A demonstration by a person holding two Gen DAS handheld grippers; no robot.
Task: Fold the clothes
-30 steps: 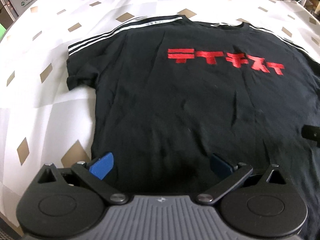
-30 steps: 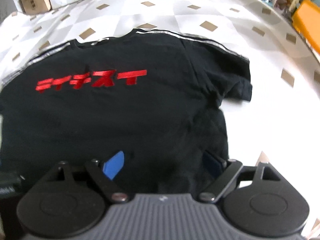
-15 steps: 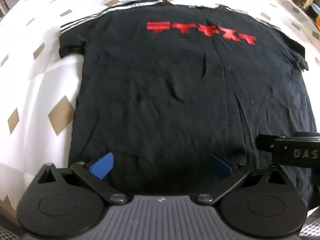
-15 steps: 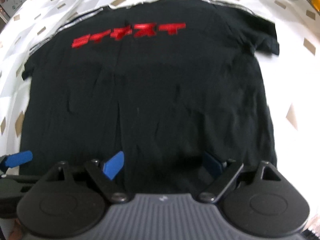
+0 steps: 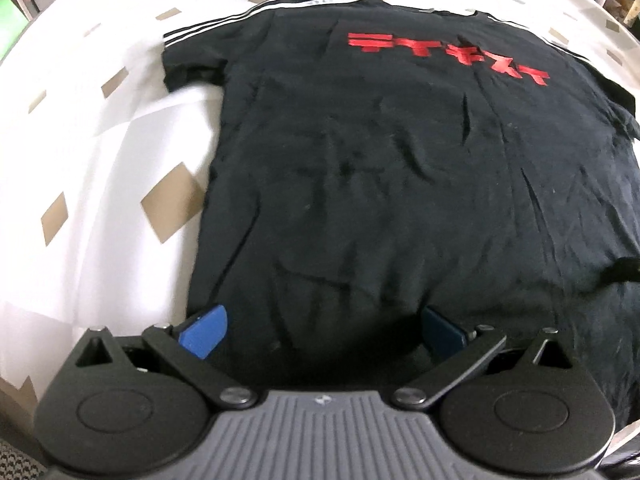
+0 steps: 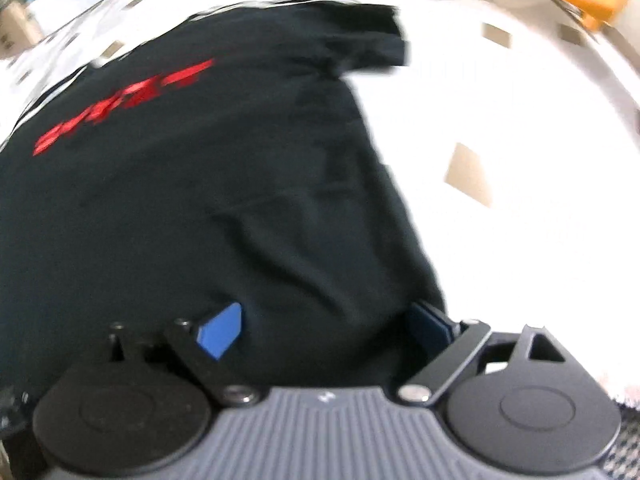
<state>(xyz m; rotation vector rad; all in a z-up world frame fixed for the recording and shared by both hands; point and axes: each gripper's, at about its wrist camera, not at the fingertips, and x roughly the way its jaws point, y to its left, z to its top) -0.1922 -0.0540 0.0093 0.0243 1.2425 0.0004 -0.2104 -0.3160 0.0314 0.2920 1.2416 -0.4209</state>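
Bed [image 5: 100,152]: white cover with tan diamonds. Black shirt [image 5: 400,184] lies flat on it, front up, red print [image 5: 448,56] near the collar, white stripes along the shoulders, creases across the body. Left tool [image 5: 322,330] released, blue fingers spread over the hem's left corner. Right tool [image 6: 328,330] released too, over the hem's right corner; that view is blurred.

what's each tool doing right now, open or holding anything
Left tool: open, holding nothing, over the hem of the black t-shirt.
Right tool: open, holding nothing, over the same shirt's hem.
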